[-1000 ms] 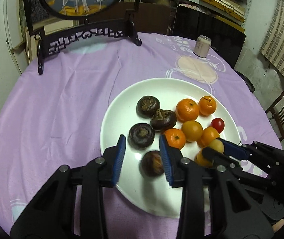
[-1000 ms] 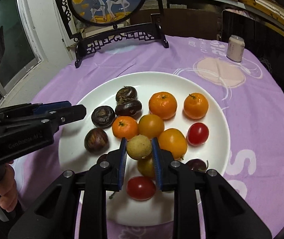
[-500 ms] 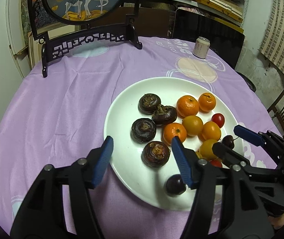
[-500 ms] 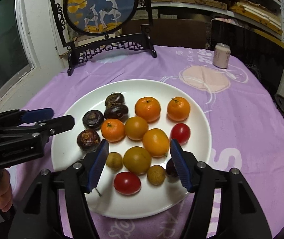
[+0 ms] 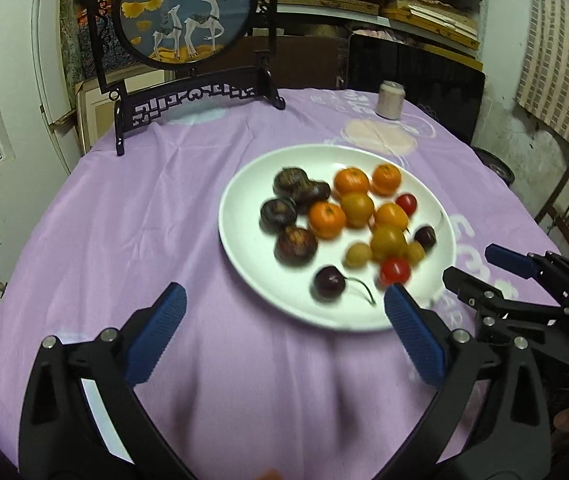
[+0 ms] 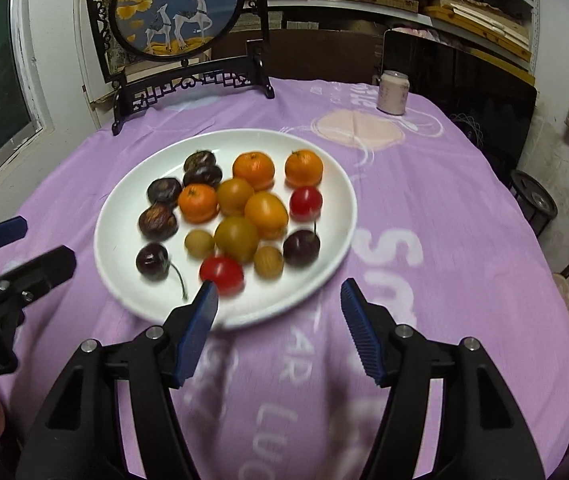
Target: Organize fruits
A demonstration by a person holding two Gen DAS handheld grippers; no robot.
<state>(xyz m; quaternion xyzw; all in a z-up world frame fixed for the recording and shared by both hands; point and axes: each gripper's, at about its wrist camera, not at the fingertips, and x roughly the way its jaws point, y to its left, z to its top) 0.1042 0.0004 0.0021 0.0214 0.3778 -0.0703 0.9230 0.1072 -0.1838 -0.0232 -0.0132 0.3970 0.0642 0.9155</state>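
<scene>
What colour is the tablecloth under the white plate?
The tablecloth is light purple, with pale pink and white printed shapes and lettering. It shows best in the right wrist view.

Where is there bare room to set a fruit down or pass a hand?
The purple tablecloth lies bare between the white plate and the deer screen stand. Another bare stretch runs from the plate to the can. On the plate, only the near strip around the stemmed cherry is free; its middle is packed.

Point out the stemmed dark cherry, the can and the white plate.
Stemmed dark cherry (image 6: 151, 261): right wrist view, middle of the fruit.
Can (image 6: 393, 92): right wrist view, middle of its side.
White plate (image 6: 124, 208): right wrist view, bare left part.
</scene>
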